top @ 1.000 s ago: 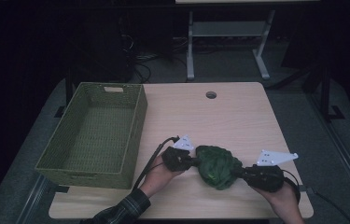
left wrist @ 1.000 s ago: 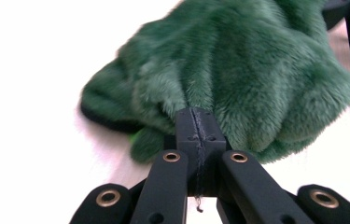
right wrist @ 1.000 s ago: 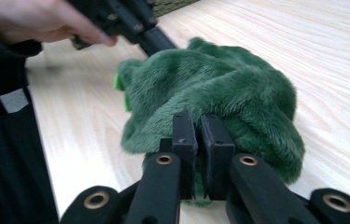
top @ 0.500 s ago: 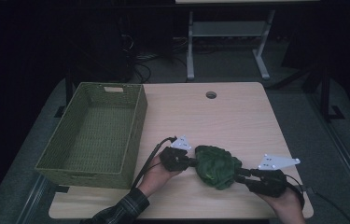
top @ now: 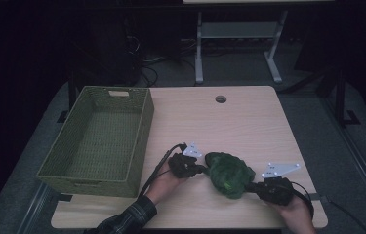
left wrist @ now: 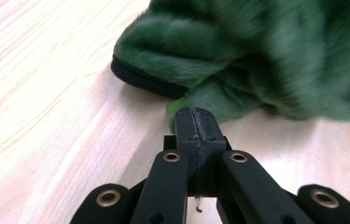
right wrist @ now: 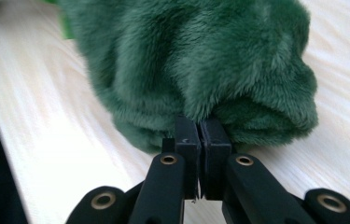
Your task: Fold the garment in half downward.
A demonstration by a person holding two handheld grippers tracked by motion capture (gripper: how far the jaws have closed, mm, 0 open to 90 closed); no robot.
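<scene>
Fleece, green and plush [top: 229, 174], lies bunched near the table's [top: 249, 122] front edge, right of the empty wicker basket [top: 97, 141]. Left gripper [top: 201, 169] pinches its near fold. Right gripper [top: 252, 186] has just re-closed lower on the opposite edge, so both ends now look secured for lifting.

Plush toy [top: 228, 173] on table [top: 249, 122], between grippers; basket [top: 100, 141] left, on table's left side.
</scene>
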